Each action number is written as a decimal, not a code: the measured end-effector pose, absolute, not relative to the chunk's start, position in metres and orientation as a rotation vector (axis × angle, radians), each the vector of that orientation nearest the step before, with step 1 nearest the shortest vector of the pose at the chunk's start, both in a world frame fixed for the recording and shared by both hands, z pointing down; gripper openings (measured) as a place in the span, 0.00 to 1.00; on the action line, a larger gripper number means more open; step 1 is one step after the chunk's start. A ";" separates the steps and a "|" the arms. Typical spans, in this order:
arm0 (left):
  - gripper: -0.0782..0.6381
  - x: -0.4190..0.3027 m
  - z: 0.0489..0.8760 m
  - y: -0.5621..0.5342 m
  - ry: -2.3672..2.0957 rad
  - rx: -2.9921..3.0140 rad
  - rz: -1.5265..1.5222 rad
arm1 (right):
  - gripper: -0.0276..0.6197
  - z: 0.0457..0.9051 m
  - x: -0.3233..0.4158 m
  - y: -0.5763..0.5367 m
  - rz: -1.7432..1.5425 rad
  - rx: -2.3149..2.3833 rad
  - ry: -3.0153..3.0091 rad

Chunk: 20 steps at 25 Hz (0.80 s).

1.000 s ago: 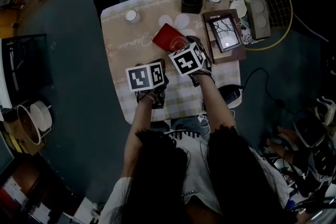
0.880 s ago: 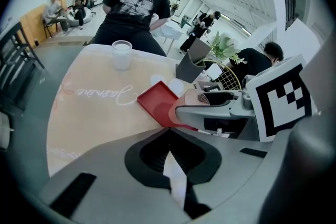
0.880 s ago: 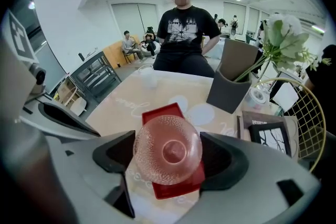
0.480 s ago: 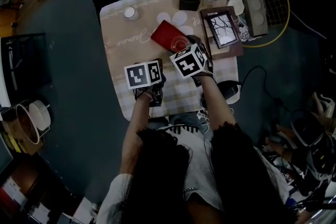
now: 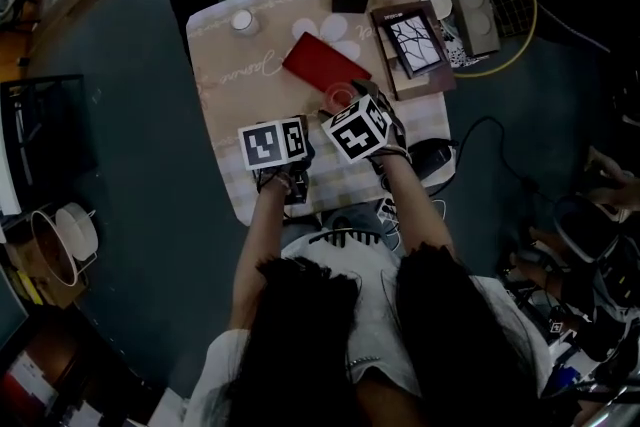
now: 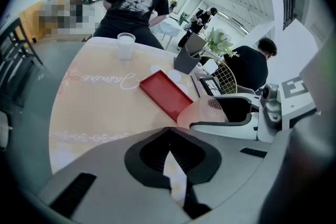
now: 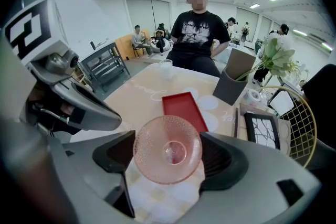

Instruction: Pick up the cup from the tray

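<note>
— Where's the cup [image 7: 167,149] sitting?
— The right gripper [image 7: 168,159] is clamping it, just off the red tray's [image 5: 325,63] near corner.
— The left gripper [image 6: 170,165]?
— Its jaws are pressing together, holding nothing, near the table's [image 5: 225,95] front edge.

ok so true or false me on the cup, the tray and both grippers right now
1. The right gripper has the cup between its fingers. True.
2. The cup stands on the tray. False: the tray is bare, and the cup is held off it, nearer the person.
3. The left gripper is shut with nothing in it. True.
4. The tray is blue. False: it is red.
5. The cup is an opaque black mug. False: it is pink, see-through glass.
</note>
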State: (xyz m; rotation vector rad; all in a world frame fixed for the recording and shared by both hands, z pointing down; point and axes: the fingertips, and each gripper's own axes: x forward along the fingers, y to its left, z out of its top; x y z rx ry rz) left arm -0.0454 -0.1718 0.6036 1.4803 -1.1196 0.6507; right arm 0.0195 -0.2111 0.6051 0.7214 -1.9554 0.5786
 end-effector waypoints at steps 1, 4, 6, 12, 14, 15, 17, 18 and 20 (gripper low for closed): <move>0.11 -0.046 0.604 -0.169 -1.119 1.480 0.649 | 0.65 0.607 0.019 -0.205 0.584 0.718 -1.954; 0.11 -0.048 0.605 -0.161 -1.120 1.476 0.640 | 0.65 0.610 0.015 -0.190 0.583 0.712 -1.959; 0.11 -0.051 0.604 -0.158 -1.124 1.474 0.632 | 0.65 0.611 0.011 -0.182 0.576 0.703 -1.969; 0.11 -0.061 0.603 -0.147 -1.149 1.457 0.611 | 0.65 0.621 0.002 -0.163 0.577 0.662 -1.963; 0.11 -0.062 0.604 -0.145 -1.144 1.455 0.600 | 0.65 0.626 0.002 -0.160 0.581 0.659 -1.959; 0.11 -0.061 0.604 -0.143 -1.138 1.454 0.589 | 0.65 0.628 0.003 -0.159 0.580 0.658 -1.956; 0.11 -0.061 0.606 -0.139 -1.132 1.445 0.571 | 0.65 0.632 0.005 -0.155 0.561 0.652 -1.949; 0.11 -0.061 0.607 -0.137 -1.132 1.442 0.569 | 0.65 0.633 0.006 -0.153 0.545 0.646 -1.947; 0.11 -0.061 0.608 -0.134 -1.127 1.444 0.573 | 0.65 0.636 0.009 -0.150 0.525 0.632 -1.946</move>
